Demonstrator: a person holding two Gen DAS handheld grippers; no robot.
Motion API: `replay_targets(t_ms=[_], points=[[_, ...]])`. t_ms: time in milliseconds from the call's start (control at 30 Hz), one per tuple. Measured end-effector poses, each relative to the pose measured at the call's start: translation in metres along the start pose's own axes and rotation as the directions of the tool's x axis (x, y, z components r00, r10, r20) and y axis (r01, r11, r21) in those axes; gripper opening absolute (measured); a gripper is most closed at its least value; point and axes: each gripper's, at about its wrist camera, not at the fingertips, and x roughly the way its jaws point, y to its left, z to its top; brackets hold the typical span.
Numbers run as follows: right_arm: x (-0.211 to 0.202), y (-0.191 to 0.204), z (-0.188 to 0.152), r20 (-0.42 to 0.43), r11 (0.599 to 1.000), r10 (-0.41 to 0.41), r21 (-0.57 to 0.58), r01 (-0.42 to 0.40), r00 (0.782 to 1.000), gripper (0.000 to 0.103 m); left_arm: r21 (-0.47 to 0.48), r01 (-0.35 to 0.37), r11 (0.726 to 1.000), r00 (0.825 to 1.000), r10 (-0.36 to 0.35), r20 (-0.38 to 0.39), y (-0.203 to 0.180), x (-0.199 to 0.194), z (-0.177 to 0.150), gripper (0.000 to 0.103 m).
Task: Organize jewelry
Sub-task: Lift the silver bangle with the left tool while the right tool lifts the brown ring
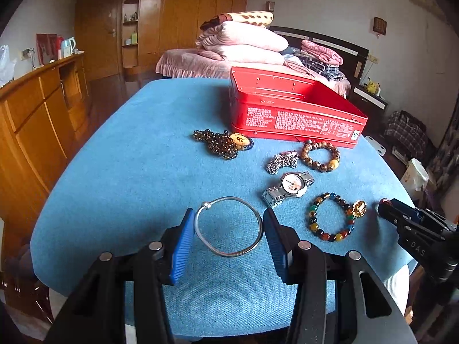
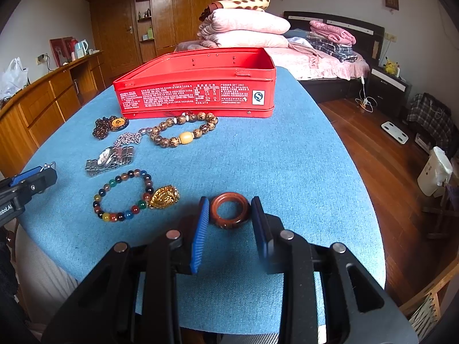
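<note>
On the blue-clothed table (image 1: 129, 172), my left gripper (image 1: 228, 212) is shut on a silver bangle (image 1: 218, 250), its blue pads against both sides. My right gripper (image 2: 229, 200) is shut on a thick brown ring (image 2: 229, 220) near the front edge. An open red tin (image 2: 195, 97) stands at the back. Between tin and grippers lie a metal watch (image 1: 289, 187), a multicoloured bead bracelet (image 2: 99, 197) with a gold charm (image 2: 163, 197), a wooden bead bracelet (image 2: 185, 137), a silver chain (image 1: 282, 160) and a dark bead necklace (image 1: 223, 146).
Wooden cabinets (image 1: 34, 120) run along the left wall. A bed (image 2: 330, 66) with stacked pink bedding lies behind the table. Right of the table are wooden floor (image 2: 373, 149) and a white bin (image 2: 433, 175). The cloth right of the wooden bracelet is bare.
</note>
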Motion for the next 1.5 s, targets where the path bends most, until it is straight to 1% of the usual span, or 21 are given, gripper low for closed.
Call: replay_targets(t_ms=[267, 467, 1100, 1233, 1500], points=[[0.001, -0.001, 0.004, 0.005, 1.000, 0.002, -0.001, -0.002, 1.000, 0.029, -0.016, -0.016, 1.000, 1.000, 0.016, 0.011, 0.008, 0.003, 0.009, 0.048], [0.002, 0.000, 0.009, 0.009, 1.000, 0.014, -0.001, -0.014, 1.000, 0.029, -0.006, -0.031, 0.999, 0.999, 0.031, 0.015, 0.006, 0.004, 0.014, 0.048], [0.001, 0.003, 0.033, 0.048, 0.999, 0.044, 0.001, -0.044, 0.998, 0.029, 0.008, -0.022, 1.000, 0.999, 0.022, 0.033, -0.002, 0.013, 0.031, 0.048], [0.001, 0.005, 0.033, 0.050, 0.999, 0.048, -0.003, -0.048, 0.998, 0.029, 0.008, -0.021, 1.000, 0.999, 0.020, 0.033, -0.002, 0.013, 0.032, 0.048], [0.001, -0.002, 0.029, 0.041, 1.000, 0.030, 0.004, -0.031, 0.999, 0.029, 0.013, -0.022, 1.000, 0.999, 0.022, 0.023, 0.000, 0.014, 0.028, 0.048]])
